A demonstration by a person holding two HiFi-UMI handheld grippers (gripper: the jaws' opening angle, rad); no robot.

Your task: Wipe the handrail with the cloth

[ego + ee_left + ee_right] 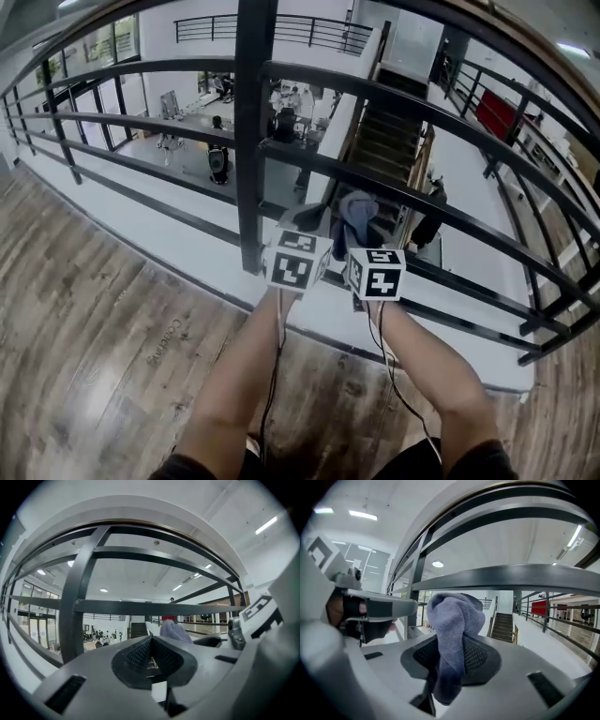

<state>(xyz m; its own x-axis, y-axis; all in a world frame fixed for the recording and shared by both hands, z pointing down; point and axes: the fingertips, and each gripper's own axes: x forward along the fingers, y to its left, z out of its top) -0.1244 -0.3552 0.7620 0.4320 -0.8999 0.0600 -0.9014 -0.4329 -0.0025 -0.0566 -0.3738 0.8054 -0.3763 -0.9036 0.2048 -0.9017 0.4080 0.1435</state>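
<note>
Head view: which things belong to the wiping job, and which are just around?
For the job: cloth; right gripper, shut on it; handrail; left gripper, shut and empty.
Just around: staircase; people on the level below; wooden floor.

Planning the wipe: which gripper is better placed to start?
Right, probably: the right gripper is shut on the cloth, close to a railing bar; the left gripper is shut on nothing.

Wood-plank floor lies near, edged by a white ledge. Beyond it a lower hall opens. A dark staircase rises far right, with tall windows far left, white walls and ceiling strip lights.
</note>
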